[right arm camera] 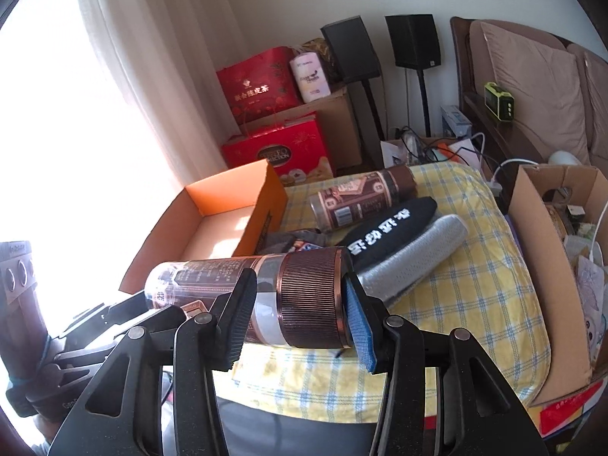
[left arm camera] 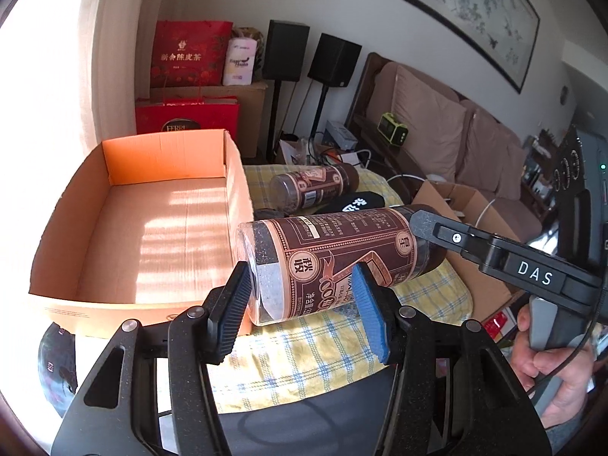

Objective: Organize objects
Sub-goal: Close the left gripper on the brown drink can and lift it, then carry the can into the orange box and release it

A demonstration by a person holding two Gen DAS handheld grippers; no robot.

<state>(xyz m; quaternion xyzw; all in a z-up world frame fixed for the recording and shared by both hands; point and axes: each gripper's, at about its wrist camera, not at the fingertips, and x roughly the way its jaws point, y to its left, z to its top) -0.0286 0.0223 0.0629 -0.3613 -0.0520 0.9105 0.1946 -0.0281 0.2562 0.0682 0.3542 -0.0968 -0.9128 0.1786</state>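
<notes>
A brown-labelled plastic jar [left arm camera: 342,243] hangs sideways above the yellow checked cloth [left arm camera: 288,357]. My left gripper [left arm camera: 304,288] is shut on its clear bottom end. My right gripper [right arm camera: 300,296] is shut on the same jar [right arm camera: 212,277] at its ribbed brown lid. In the left wrist view the right gripper's finger reaches in from the right at the lid. A second, matching jar [right arm camera: 364,197] lies on the cloth behind. Next to it lie a black pouch [right arm camera: 391,231] with white characters and a grey mesh roll [right arm camera: 418,254]. An open orange cardboard tray [left arm camera: 167,155] stands at the left with nothing in it.
A brown cardboard box [right arm camera: 539,250] full of odds and ends stands right of the cloth. Red gift bags [left arm camera: 190,53], two black speakers [left arm camera: 285,49] on stands and a sofa [left arm camera: 437,121] line the back. A person's hand [left arm camera: 543,361] holds the right gripper's handle.
</notes>
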